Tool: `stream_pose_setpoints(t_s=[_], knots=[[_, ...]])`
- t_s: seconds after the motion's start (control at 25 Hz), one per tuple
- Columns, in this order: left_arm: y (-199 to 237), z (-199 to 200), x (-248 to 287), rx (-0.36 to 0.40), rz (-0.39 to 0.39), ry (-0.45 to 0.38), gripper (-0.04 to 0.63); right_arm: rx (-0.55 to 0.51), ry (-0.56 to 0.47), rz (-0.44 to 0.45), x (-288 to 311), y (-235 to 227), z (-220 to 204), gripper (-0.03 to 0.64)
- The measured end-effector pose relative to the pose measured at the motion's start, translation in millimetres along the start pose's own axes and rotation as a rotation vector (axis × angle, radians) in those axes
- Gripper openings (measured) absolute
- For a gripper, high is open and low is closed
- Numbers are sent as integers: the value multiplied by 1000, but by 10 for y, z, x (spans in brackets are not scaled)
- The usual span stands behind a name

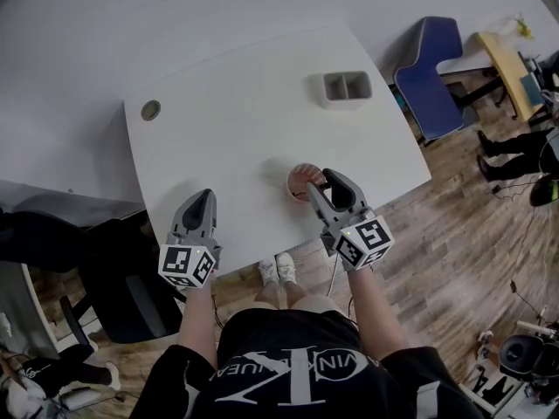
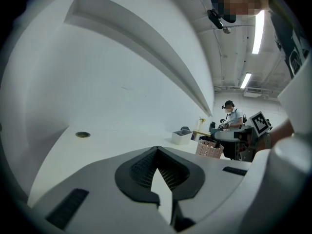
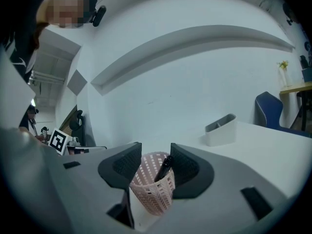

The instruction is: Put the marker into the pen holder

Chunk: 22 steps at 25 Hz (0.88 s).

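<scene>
A pink mesh pen holder (image 1: 300,180) stands near the white table's (image 1: 244,103) front edge. In the right gripper view a black marker (image 3: 164,168) leans inside the pen holder (image 3: 152,190), its top against the rim. My right gripper (image 1: 330,182) hovers just above and behind the holder, its jaws open on either side of the holder's mouth (image 3: 156,155), and the pads touch nothing. My left gripper (image 1: 203,197) rests lower left, near the table's front edge, with jaws shut and empty (image 2: 157,152). The left gripper view shows the holder (image 2: 209,148) off to the right.
A white two-compartment tray (image 1: 347,88) sits at the table's far right. A round cable grommet (image 1: 151,110) is at the far left corner. A blue chair (image 1: 434,77) stands beyond the right edge, a black chair (image 1: 113,278) at the lower left.
</scene>
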<state>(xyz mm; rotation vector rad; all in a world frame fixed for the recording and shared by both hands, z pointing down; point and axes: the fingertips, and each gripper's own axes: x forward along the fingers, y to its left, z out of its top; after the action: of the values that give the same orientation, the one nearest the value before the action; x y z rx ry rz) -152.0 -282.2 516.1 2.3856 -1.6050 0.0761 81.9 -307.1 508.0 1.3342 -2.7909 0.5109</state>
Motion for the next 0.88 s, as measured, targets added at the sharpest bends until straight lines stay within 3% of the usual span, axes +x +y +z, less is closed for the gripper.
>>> stream_pose_setpoints(t_s=[0.88], knots=[[-65,131,-103,21,6,-27,14,-42,-64,-39,-196,-124,286,199]])
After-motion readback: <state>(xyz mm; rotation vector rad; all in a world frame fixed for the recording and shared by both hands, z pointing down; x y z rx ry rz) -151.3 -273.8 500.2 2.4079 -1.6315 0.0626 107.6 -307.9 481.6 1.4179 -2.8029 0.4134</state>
